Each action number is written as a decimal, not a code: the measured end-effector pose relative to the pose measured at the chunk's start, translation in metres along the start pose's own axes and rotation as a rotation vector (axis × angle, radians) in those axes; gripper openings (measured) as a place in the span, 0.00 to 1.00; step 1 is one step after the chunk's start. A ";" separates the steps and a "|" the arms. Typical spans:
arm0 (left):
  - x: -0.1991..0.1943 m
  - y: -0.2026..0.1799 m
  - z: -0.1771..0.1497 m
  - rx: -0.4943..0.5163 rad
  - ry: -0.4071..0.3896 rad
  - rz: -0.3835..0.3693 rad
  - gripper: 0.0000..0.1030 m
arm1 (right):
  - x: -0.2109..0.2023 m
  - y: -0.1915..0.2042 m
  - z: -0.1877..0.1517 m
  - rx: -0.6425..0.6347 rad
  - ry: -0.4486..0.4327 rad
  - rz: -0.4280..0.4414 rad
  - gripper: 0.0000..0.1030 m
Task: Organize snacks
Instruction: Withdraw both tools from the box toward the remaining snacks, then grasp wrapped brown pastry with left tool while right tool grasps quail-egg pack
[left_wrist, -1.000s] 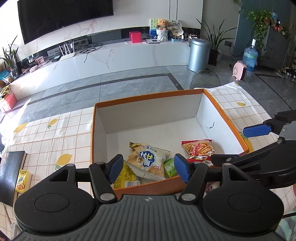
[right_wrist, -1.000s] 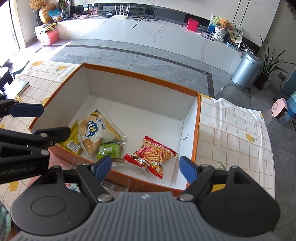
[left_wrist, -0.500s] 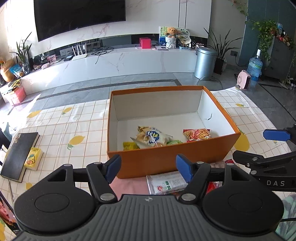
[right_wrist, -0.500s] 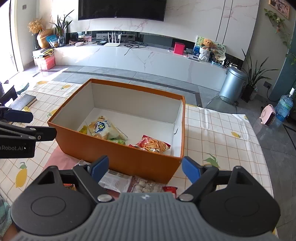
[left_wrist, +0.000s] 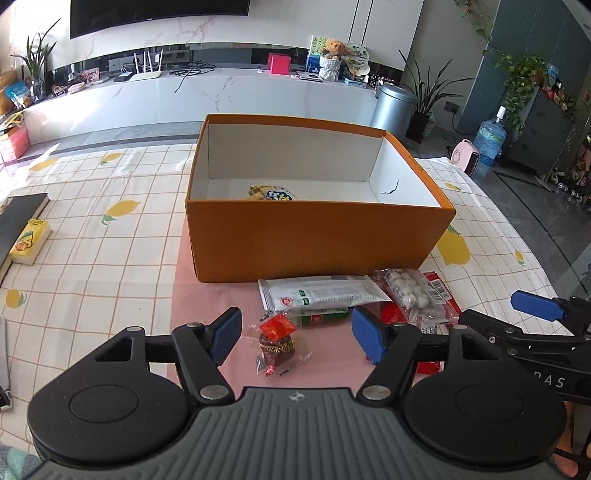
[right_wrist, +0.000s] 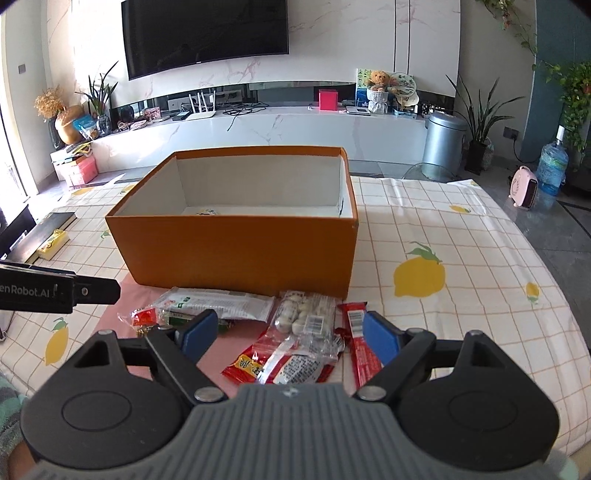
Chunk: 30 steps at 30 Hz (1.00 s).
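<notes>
Lemon-print tablecloth (right_wrist: 461, 236), orange cardboard box (left_wrist: 317, 240) partly filled; both grippers (left_wrist: 295, 334) (right_wrist: 286, 338) gaping empty, next grabbing small clear-wrapped red candy (left_wrist: 277, 341).

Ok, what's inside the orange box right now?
Inside the orange box, only the top of one yellow snack bag shows above the front wall. That wall covers the rest of the floor.

Home living room: wall television (right_wrist: 207, 37).
</notes>
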<state>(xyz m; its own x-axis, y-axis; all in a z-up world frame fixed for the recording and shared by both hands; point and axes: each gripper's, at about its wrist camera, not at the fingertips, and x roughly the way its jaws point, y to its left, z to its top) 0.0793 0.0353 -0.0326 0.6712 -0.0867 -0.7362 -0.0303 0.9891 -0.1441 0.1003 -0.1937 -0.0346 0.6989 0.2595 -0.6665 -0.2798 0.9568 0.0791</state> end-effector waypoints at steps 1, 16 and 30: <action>0.001 0.001 -0.003 -0.002 -0.001 -0.009 0.78 | 0.002 -0.001 -0.004 0.010 0.005 -0.006 0.80; 0.026 0.006 -0.019 0.003 0.013 -0.067 0.78 | 0.033 -0.016 -0.031 0.099 0.046 -0.033 0.80; 0.063 0.020 -0.020 -0.042 0.088 -0.009 0.83 | 0.067 -0.011 -0.009 0.119 0.048 0.005 0.80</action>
<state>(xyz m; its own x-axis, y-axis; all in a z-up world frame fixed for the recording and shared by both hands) 0.1062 0.0474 -0.0955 0.6043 -0.1071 -0.7895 -0.0569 0.9826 -0.1769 0.1441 -0.1882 -0.0870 0.6648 0.2608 -0.7001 -0.2015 0.9650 0.1680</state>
